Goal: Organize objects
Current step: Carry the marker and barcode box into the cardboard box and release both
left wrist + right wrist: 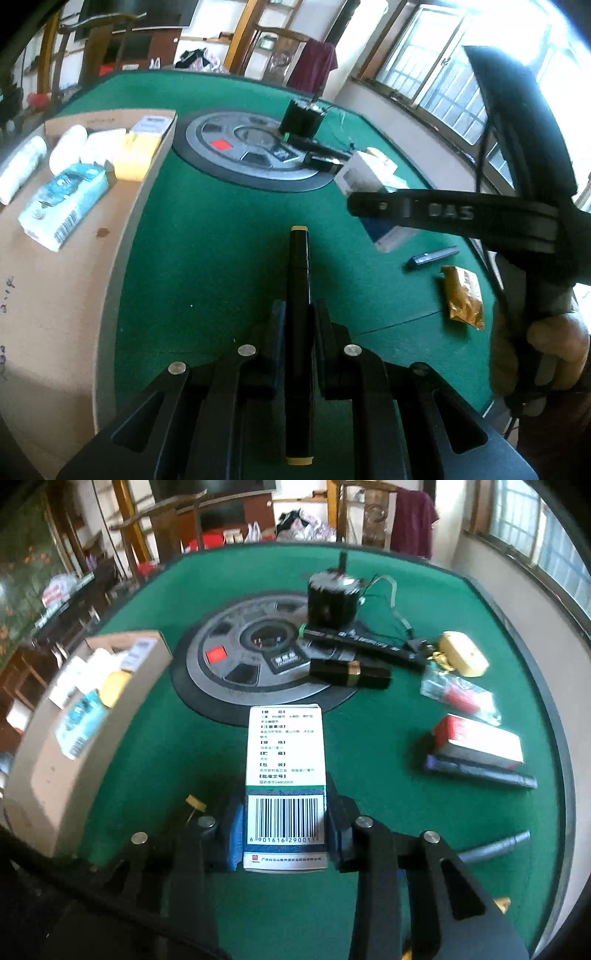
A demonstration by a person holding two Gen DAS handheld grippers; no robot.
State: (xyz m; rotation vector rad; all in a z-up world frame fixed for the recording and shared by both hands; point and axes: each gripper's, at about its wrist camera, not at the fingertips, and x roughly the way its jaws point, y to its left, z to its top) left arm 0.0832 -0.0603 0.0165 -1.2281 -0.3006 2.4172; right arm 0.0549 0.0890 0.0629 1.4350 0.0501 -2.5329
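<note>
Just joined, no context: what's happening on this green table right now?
A person is sorting loose items with two handheld grippers. The left gripper is shut on a black marker with yellow end caps. The right gripper has a white medicine box with a barcode between its blue pads, apparently gripped. A cardboard box at the left already holds tissue packs and small cartons. More pens, a red-and-white box and a black motor lie on the green table.

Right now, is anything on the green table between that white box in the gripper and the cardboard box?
Nothing visible: bare green felt lies between the white box in the right gripper and the cardboard box at the left.
</note>
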